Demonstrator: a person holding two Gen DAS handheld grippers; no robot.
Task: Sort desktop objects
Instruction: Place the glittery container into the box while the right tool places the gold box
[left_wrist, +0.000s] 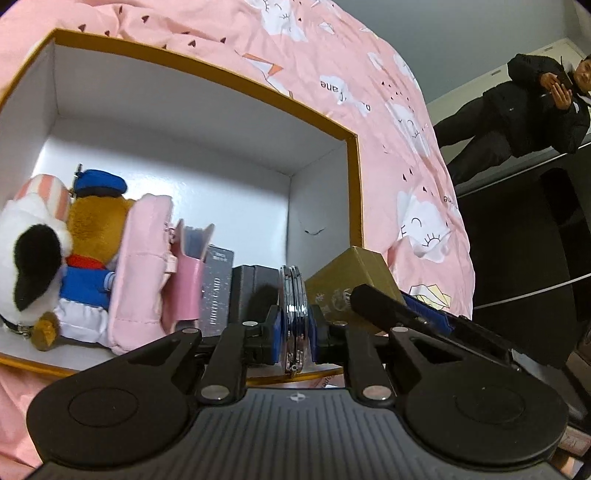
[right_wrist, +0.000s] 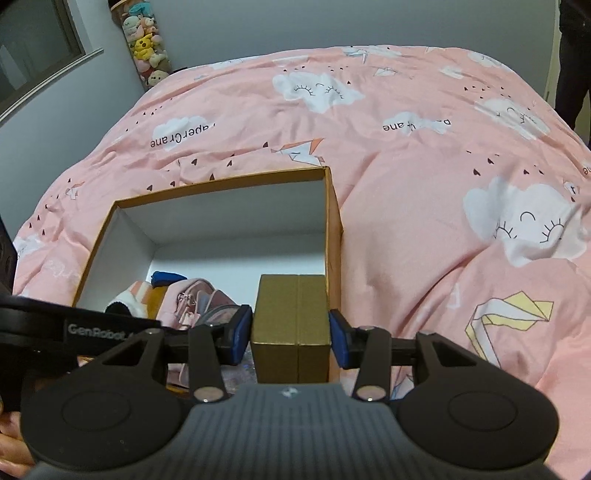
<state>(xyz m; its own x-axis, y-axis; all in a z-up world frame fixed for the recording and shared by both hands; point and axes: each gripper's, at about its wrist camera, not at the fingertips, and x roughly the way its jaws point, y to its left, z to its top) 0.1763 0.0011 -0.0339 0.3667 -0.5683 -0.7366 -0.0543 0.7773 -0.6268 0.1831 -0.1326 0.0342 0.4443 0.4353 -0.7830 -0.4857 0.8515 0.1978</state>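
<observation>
A slim dark box (left_wrist: 218, 291) standing in the open carton (left_wrist: 207, 70) reads "PHOTO CARD" up its side; smaller print above that is too fine to read. The pink quilt (right_wrist: 406, 155) carries a printed cloud (right_wrist: 181, 133) with "PaperCrane", seen upside down. A second cloud (right_wrist: 417, 125) seems to bear the same word, but folds break it to "ane" and a few stray letters. The left wrist view shows more such fragments on the quilt, again ending in "ane". A black bar (right_wrist: 99, 326) of the left tool (left_wrist: 294, 325) reads "GenRobot", with the rest cut off by the other tool. The gold box (left_wrist: 351, 273) has pale marks on one face, not legible.
</observation>
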